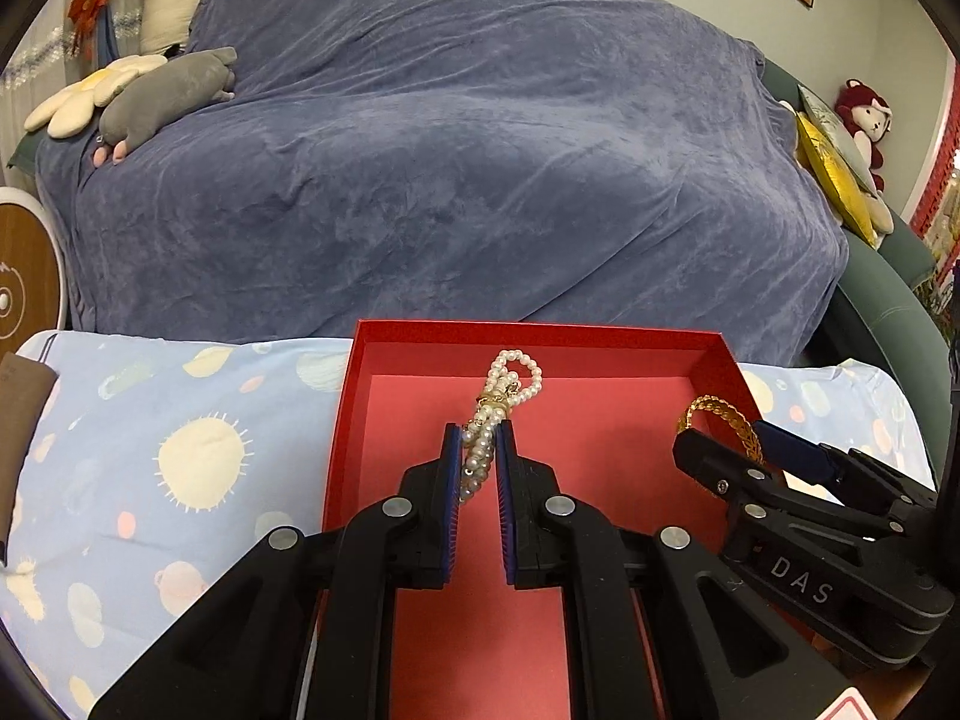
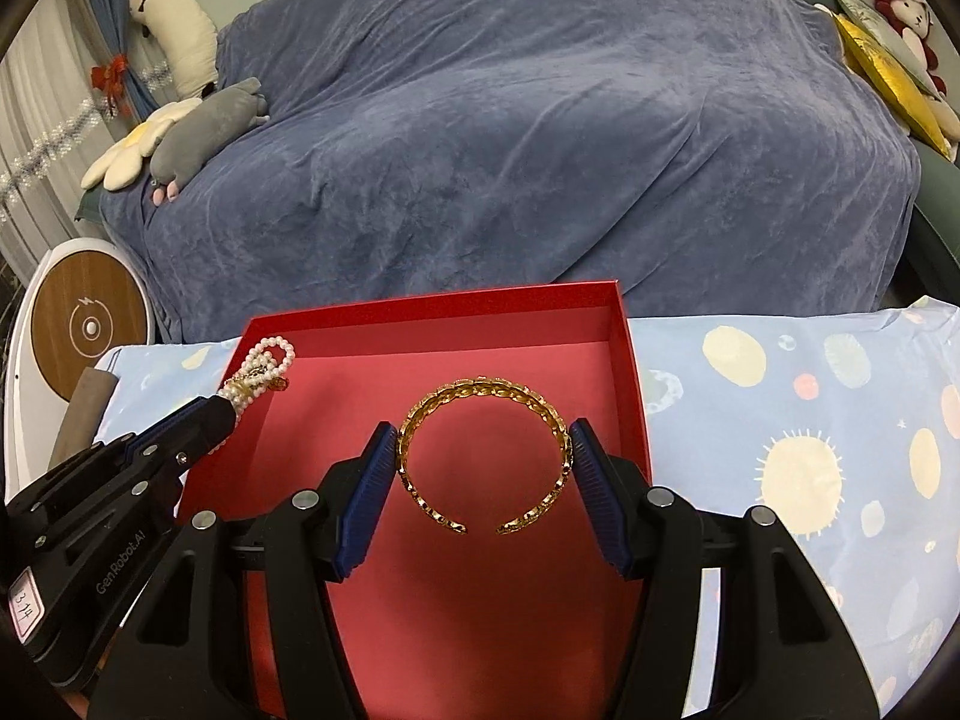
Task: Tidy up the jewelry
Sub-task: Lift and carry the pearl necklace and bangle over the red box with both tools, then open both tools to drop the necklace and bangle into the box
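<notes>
The left gripper [image 1: 478, 441] is clenched on a bunched pearl strand [image 1: 501, 402], whose free loops hang out past the fingertips, above the red box [image 1: 534, 333]. Pearls look light, limp and slick, so a pinch across the bundled middle, as here, seems safest. The right gripper [image 2: 485, 450] grasps a gold cuff [image 2: 485, 396] across its width, pads on its two sides, open gap facing the camera, also over the box. The cuff looks stiff and springy; squeezing harder could bend it. Both grippers slant down toward the box floor, side by side.
</notes>
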